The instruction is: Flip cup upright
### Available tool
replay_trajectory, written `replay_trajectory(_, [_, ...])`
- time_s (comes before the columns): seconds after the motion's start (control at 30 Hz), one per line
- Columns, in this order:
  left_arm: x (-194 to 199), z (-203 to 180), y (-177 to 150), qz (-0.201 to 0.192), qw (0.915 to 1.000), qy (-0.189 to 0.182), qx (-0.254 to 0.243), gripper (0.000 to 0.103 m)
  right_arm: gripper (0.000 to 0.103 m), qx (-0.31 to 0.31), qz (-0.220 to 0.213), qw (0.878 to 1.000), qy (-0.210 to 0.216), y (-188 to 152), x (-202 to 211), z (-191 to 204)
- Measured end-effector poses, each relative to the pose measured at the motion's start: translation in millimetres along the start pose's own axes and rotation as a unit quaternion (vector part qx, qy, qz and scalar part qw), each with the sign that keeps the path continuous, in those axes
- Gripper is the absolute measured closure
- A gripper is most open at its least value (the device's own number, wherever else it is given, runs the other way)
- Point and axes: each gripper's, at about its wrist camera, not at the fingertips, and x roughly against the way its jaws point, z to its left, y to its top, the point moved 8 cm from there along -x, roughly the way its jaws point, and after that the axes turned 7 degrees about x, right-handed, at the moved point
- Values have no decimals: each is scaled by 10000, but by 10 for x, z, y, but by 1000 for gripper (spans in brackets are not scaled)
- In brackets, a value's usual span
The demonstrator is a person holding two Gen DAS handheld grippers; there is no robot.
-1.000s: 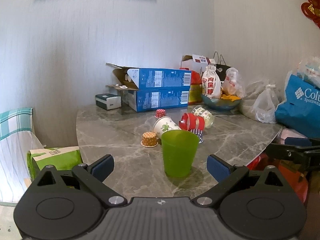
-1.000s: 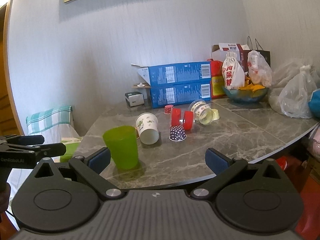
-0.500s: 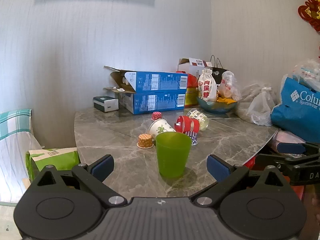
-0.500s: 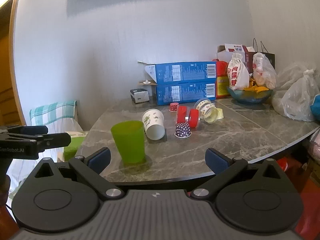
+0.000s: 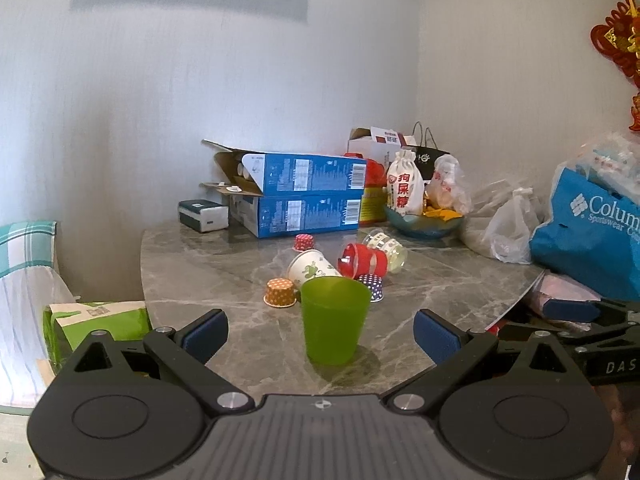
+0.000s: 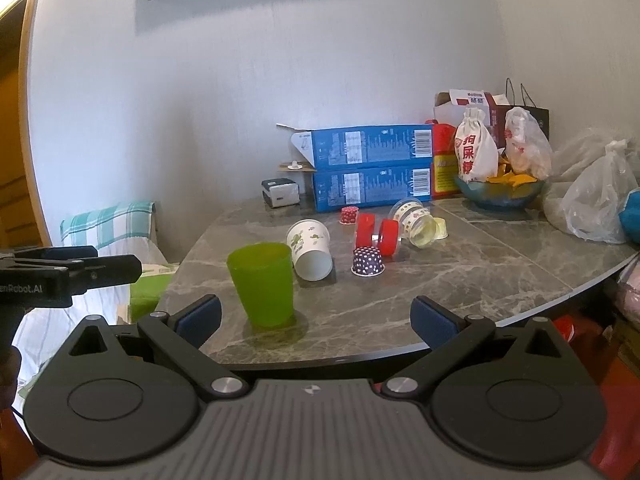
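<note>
A green plastic cup (image 5: 334, 320) stands upright on the grey marble table (image 5: 208, 276) near its front edge; it also shows in the right wrist view (image 6: 263, 283). My left gripper (image 5: 320, 336) is open and empty, held back from the cup, its pads on either side of it in the view. My right gripper (image 6: 316, 314) is open and empty, in front of the table edge, with the cup to its left. A white paper cup (image 5: 310, 268) lies on its side behind the green cup, as do a red cup (image 5: 362, 260) and a clear cup (image 5: 388, 245).
Small dotted cupcake liners (image 5: 281, 293) sit upside down by the cups. Blue boxes (image 5: 304, 208), a bowl with bags (image 5: 424, 220), plastic bags (image 5: 508, 228) and a blue Columbia bag (image 5: 592, 228) crowd the back and right. A checked chair (image 6: 108, 224) stands left of the table.
Both grippers have drawn back and risen a little from the table. The green cup stays upright in the same place. Both grippers stay open.
</note>
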Motion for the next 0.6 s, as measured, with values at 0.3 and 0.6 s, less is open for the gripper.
replay_trajectory(0.3, [-5,15,0,32,10000,-35,9,3,1,80,7,10000,-17,7,-11,33])
replay_trajectory(0.6, [-26,23,-10,45,10000,-35,30,3,1,131,-8,9999,-26,30,-47,52])
